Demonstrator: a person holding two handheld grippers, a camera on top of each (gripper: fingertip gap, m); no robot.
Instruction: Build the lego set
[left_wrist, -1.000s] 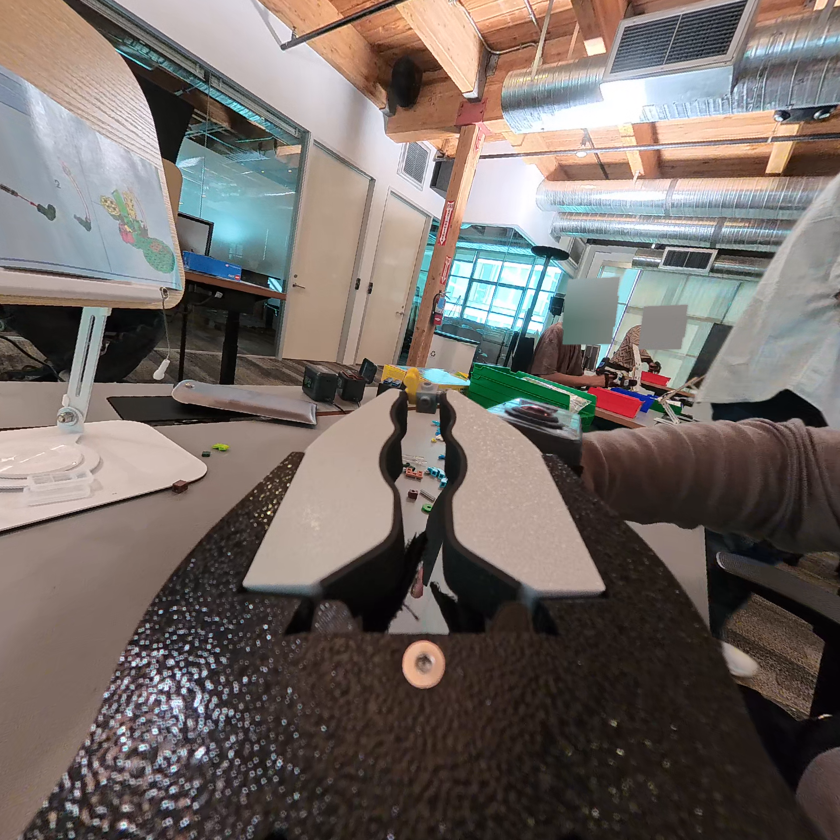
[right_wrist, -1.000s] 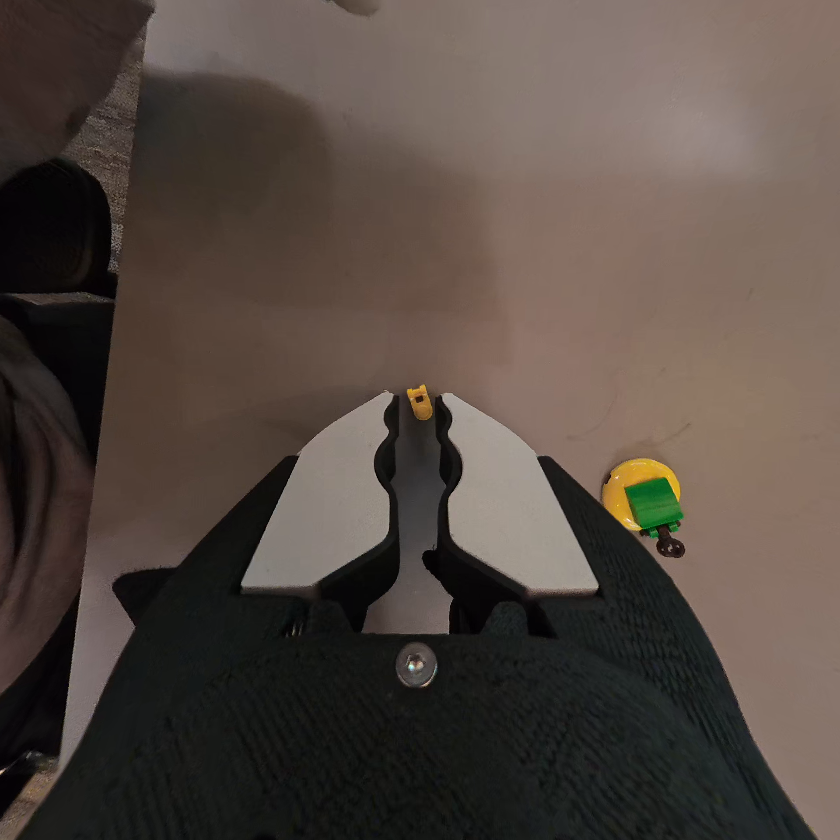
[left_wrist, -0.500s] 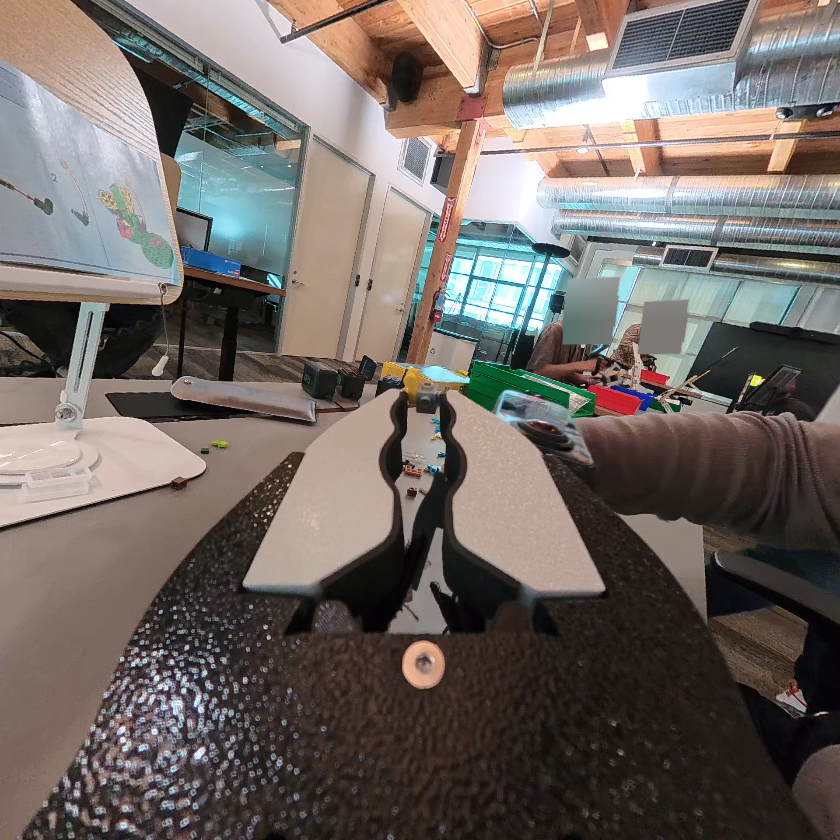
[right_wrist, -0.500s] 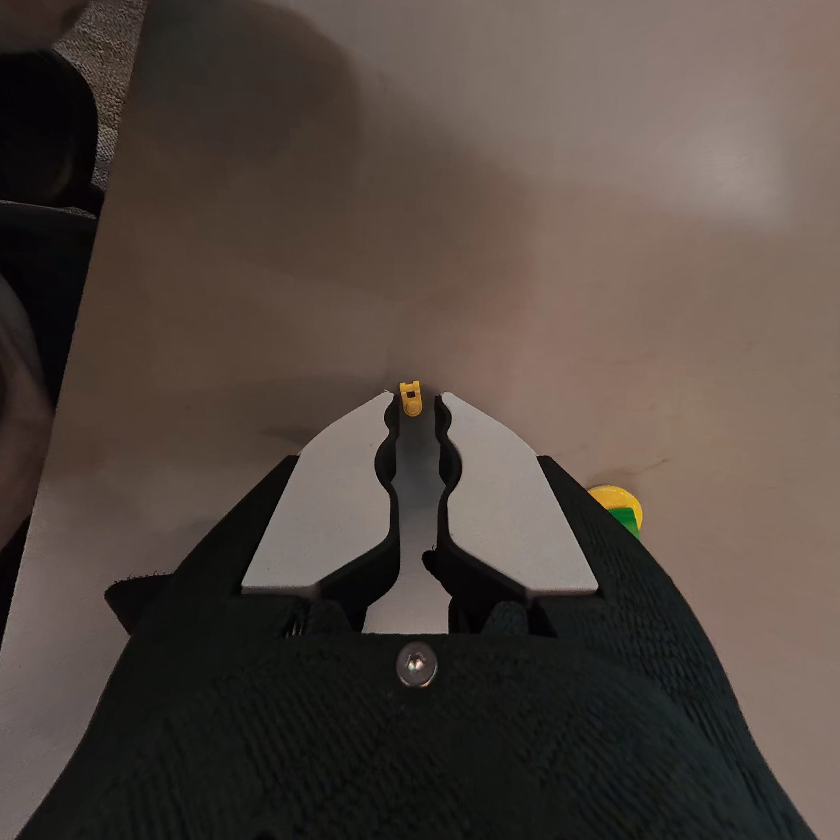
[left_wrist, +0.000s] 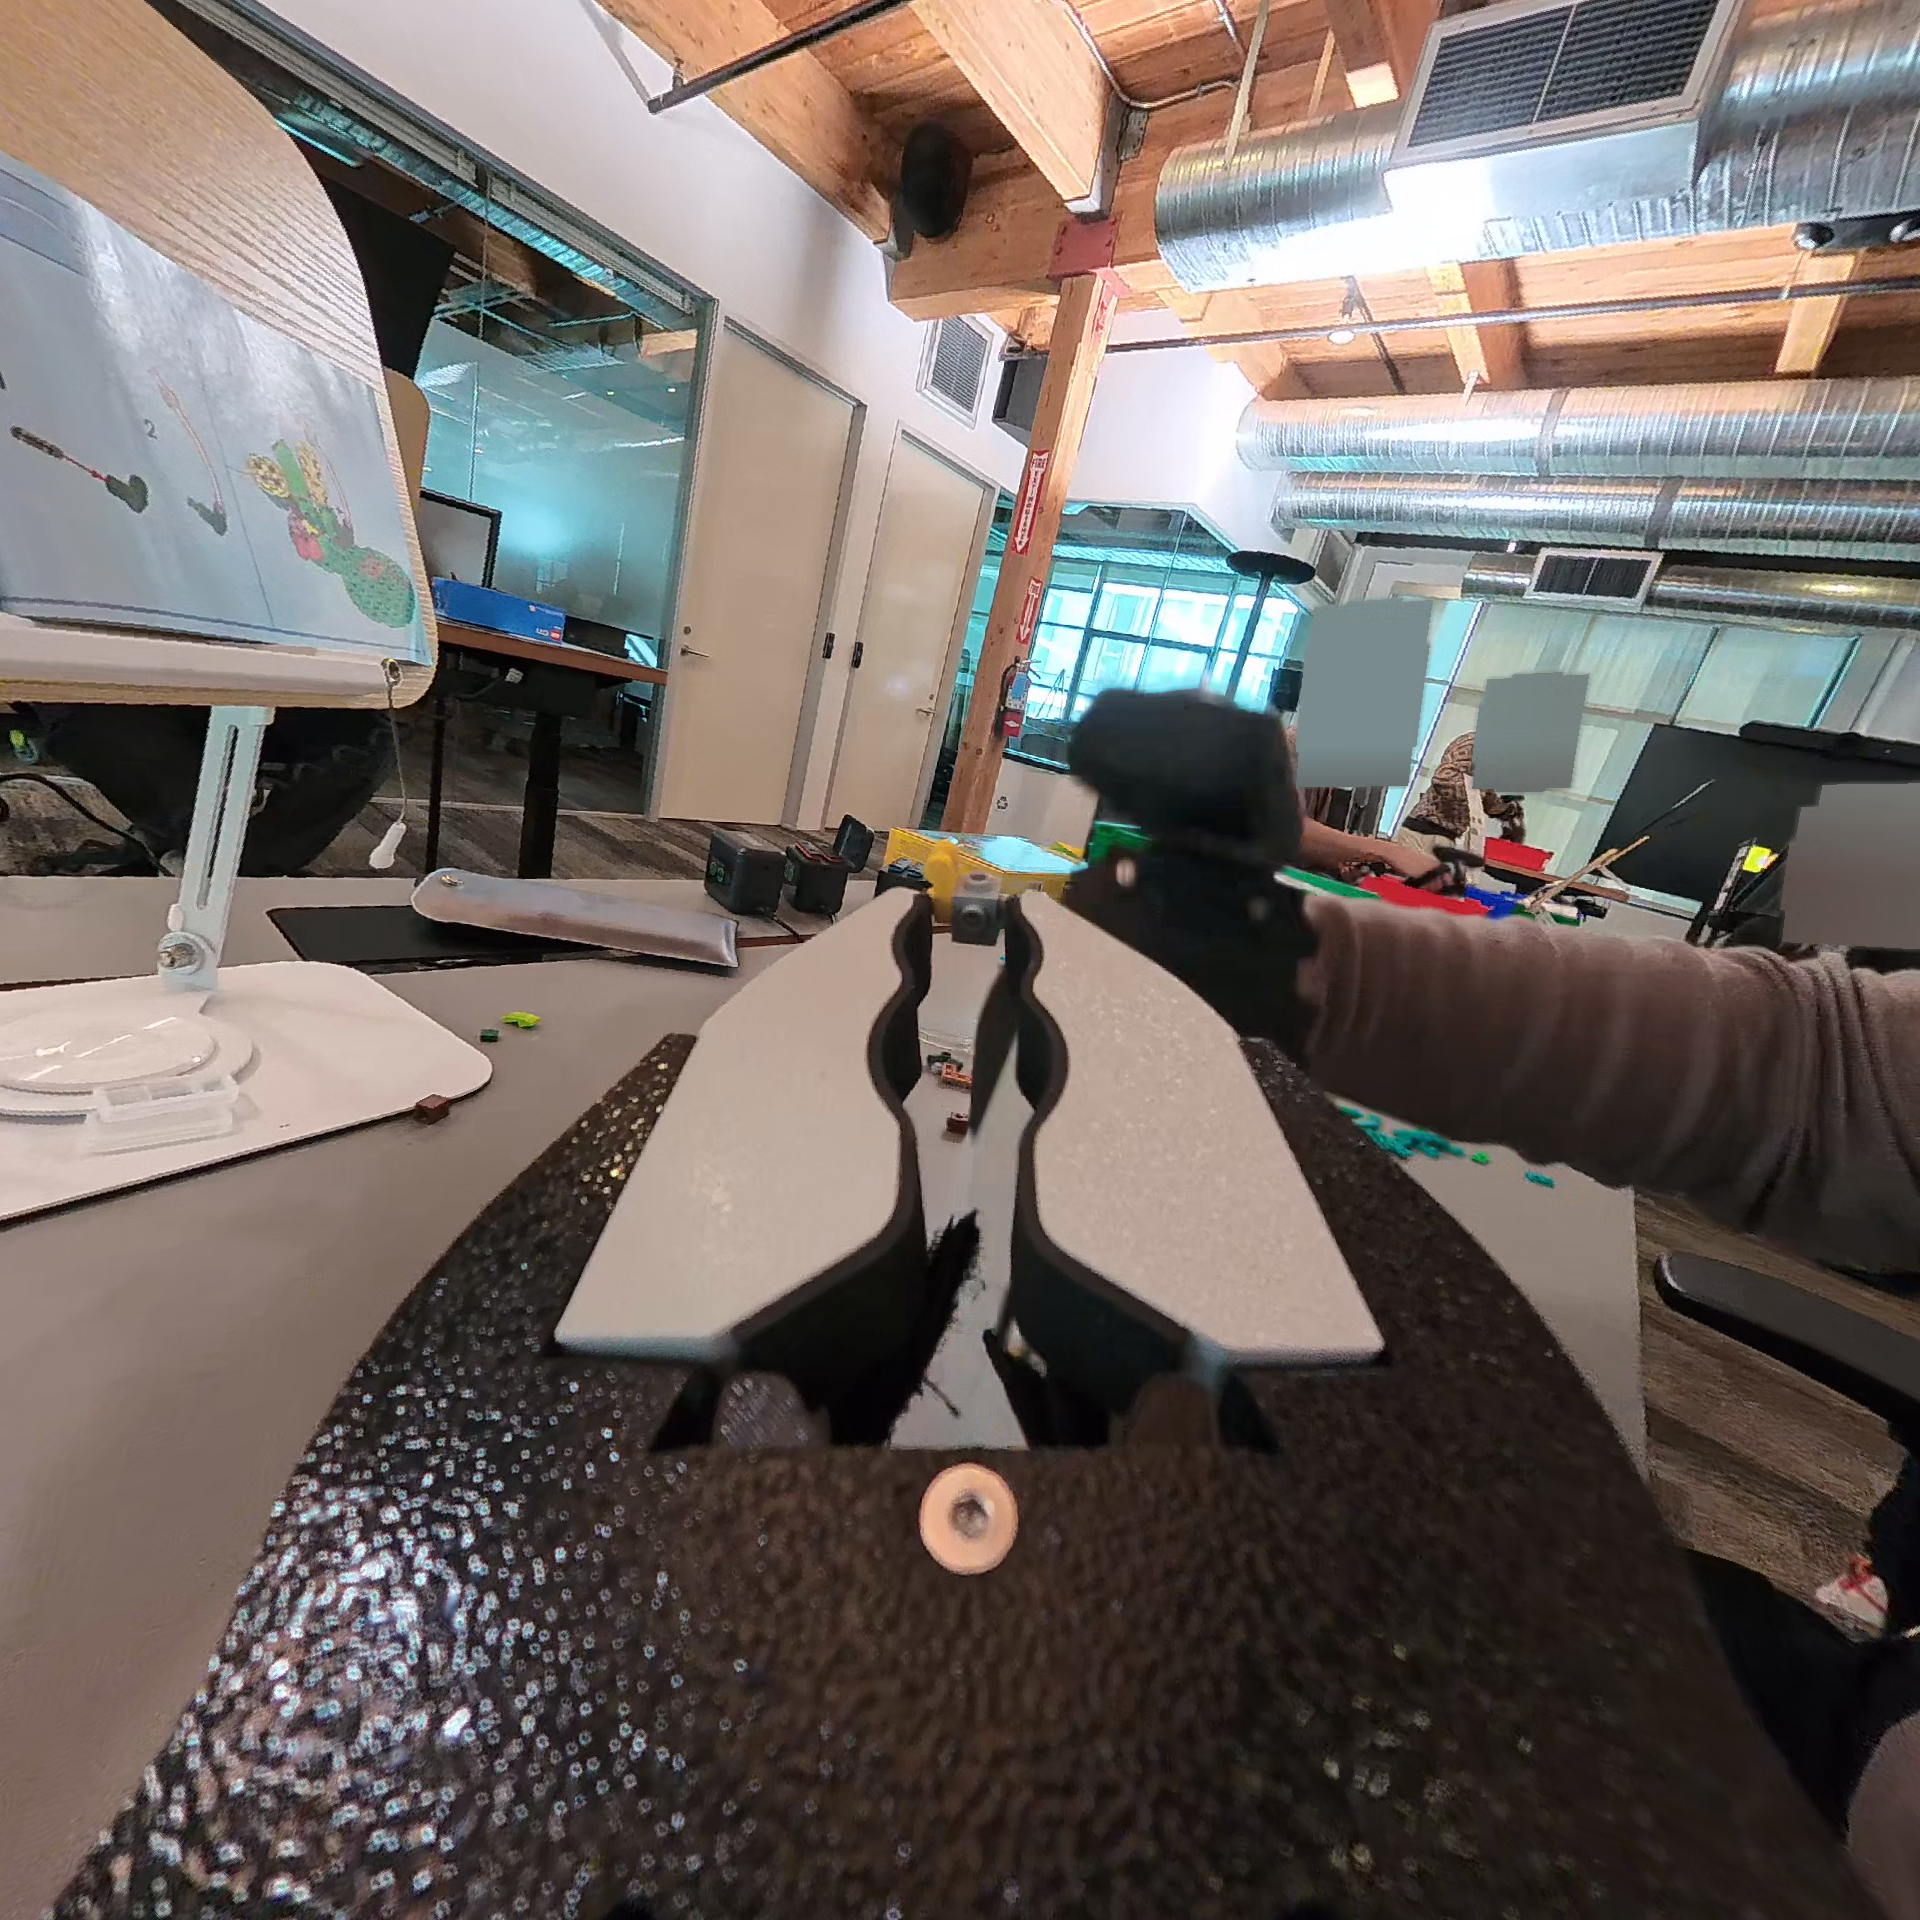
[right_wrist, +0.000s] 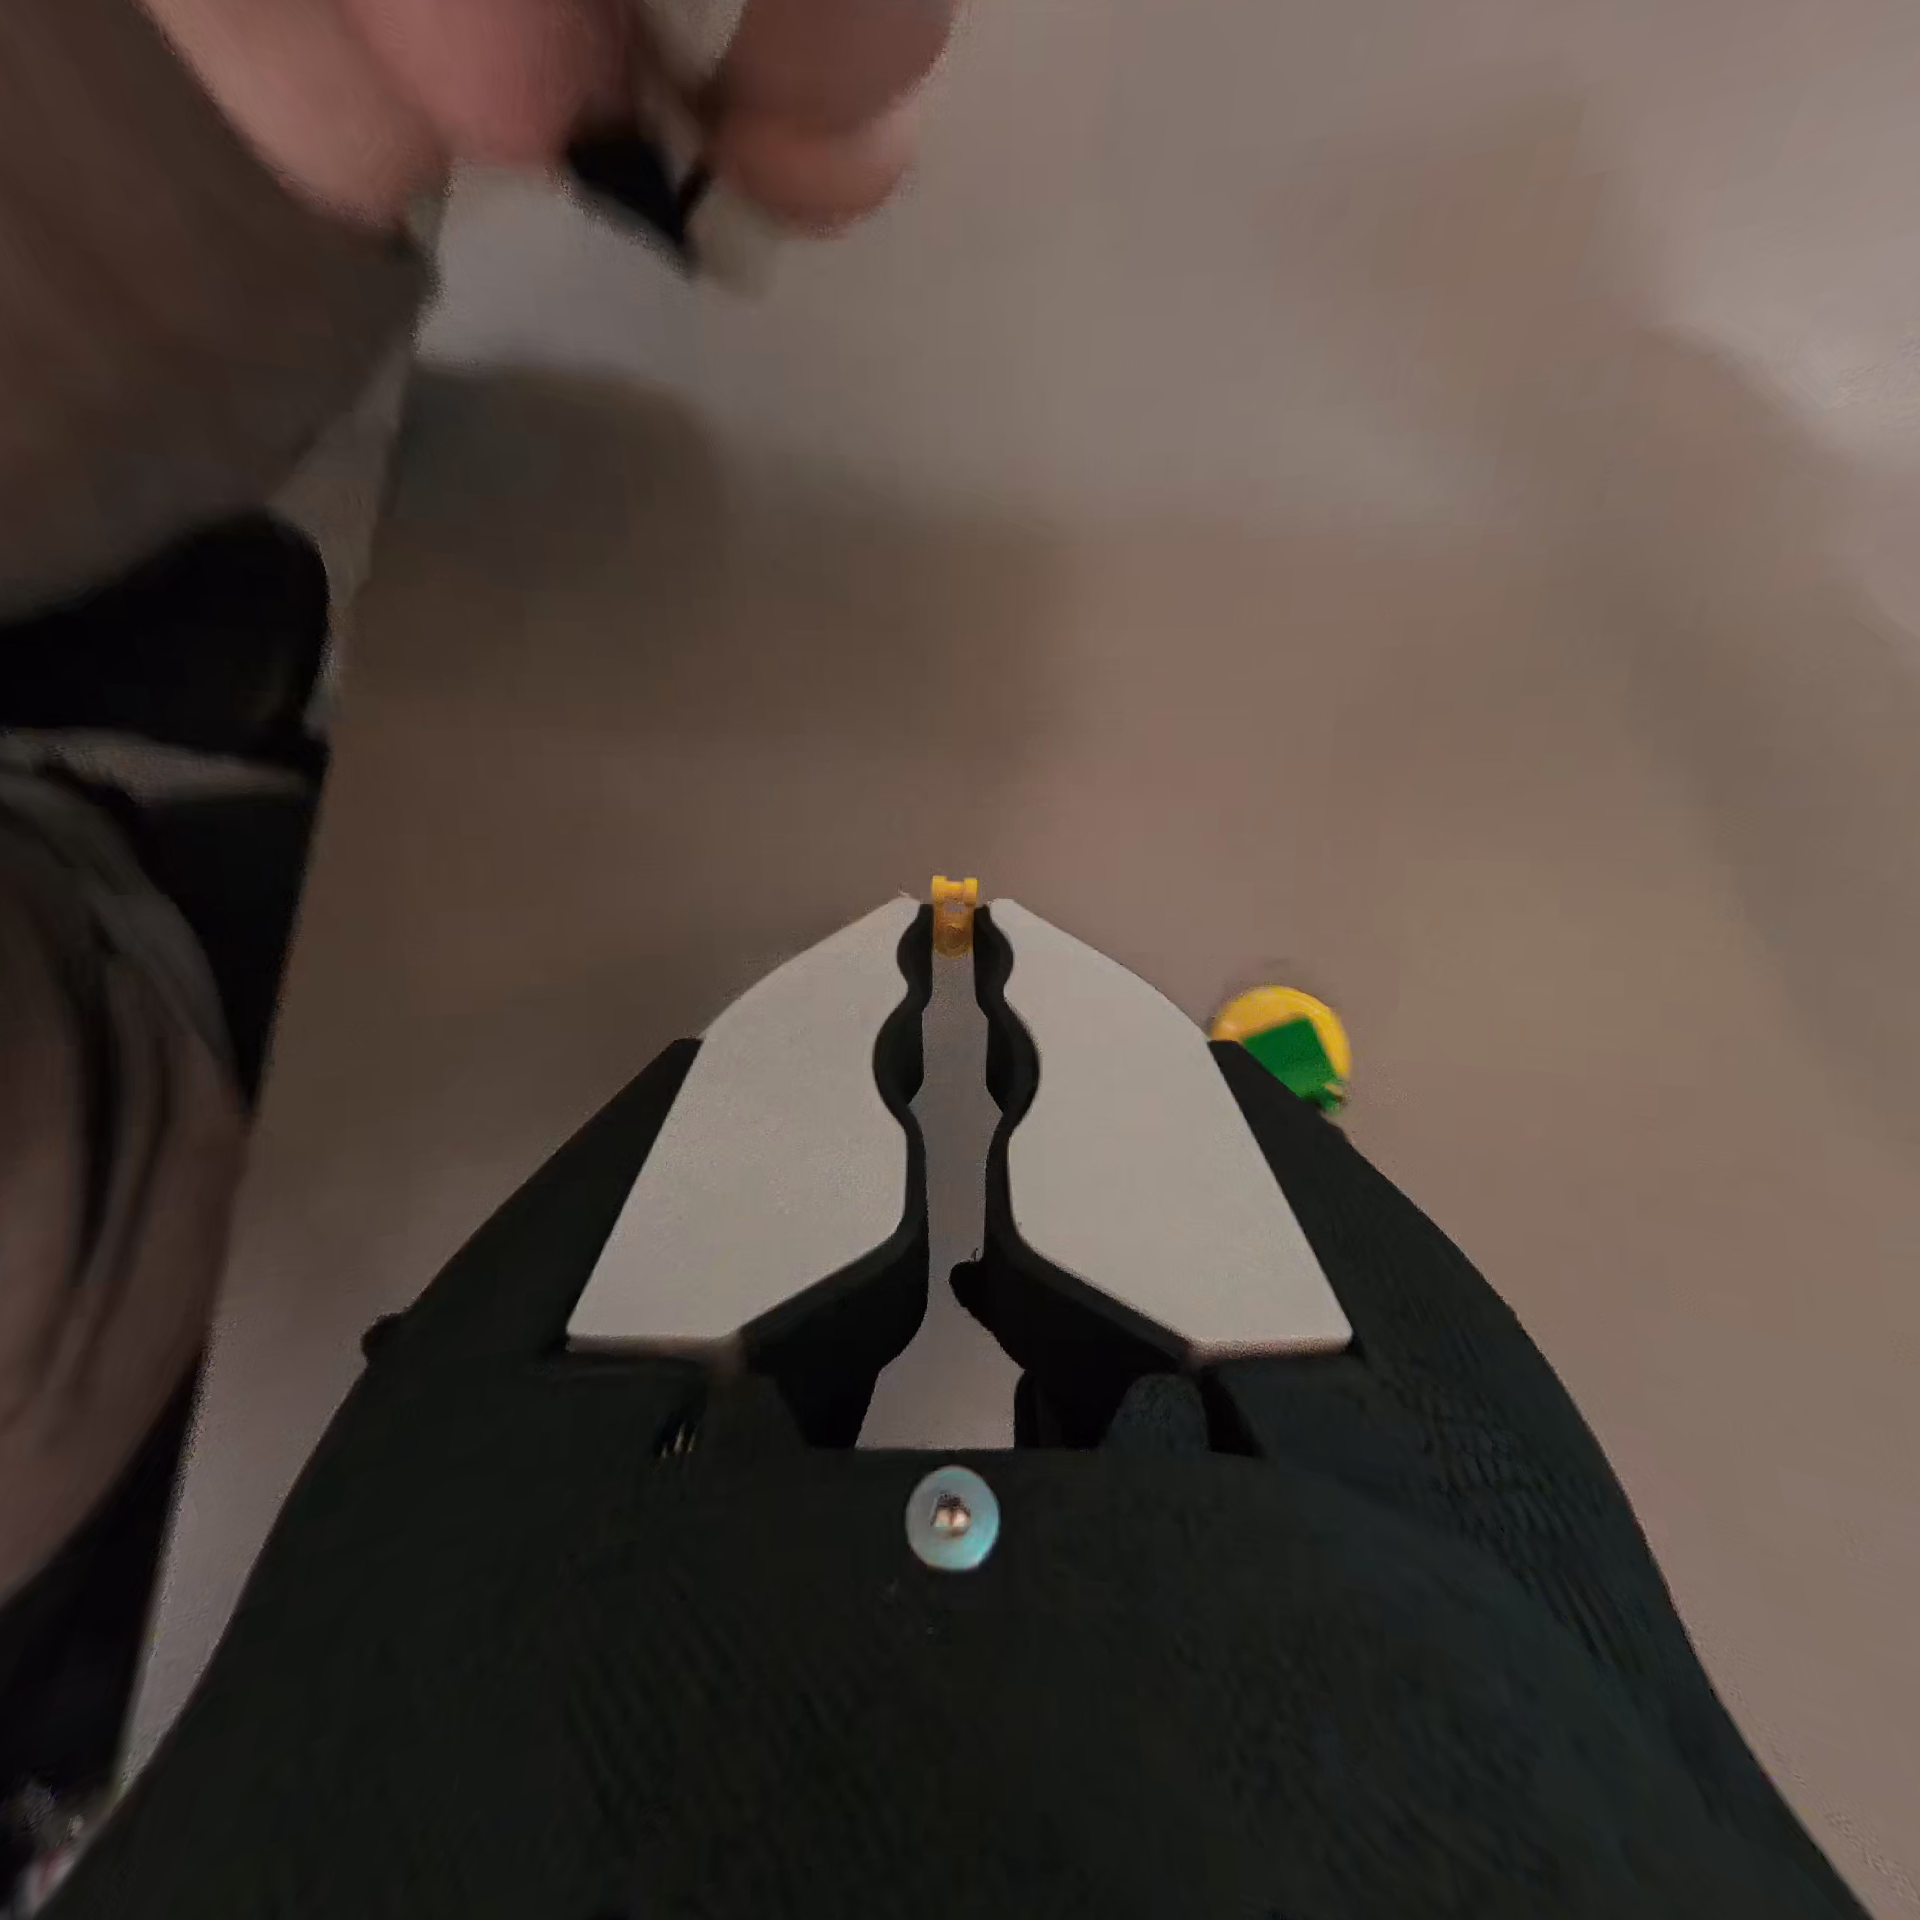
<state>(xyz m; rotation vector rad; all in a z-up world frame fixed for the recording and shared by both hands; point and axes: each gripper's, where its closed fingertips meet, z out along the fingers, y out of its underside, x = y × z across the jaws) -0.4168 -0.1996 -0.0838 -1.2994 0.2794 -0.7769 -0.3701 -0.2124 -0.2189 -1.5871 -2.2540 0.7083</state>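
- The left tongs (left_wrist: 968, 914) pinch a small grey piece (left_wrist: 977, 914) at their very tips, raised above the bench (left_wrist: 208, 1351) and pointing level across the room; I'd judge it is held up so the other piece can be brought to it.
- The right tongs (right_wrist: 953, 914) pinch a tiny yellow piece (right_wrist: 953, 920) by its tail, leaving its clip end clear for mating. They point steeply down at the bench.
- Just beside the right tongs a yellow disc (right_wrist: 1283, 1023) carrying a green plate (right_wrist: 1288, 1055) lies on the bench, partly hidden by the tong body; likely a sub-assembly parked within reach.
- In the left view the person's sleeve (left_wrist: 1558, 1070) reaches across from the right, forearm roughly level, ending in the dark, blurred right tong body just beyond the left tips.
- Farther off, loose pieces (left_wrist: 1413, 1143) are scattered on the bench.
- At far left the booklet (left_wrist: 208, 499) is propped on a white stand (left_wrist: 223, 790), tilted for reading.
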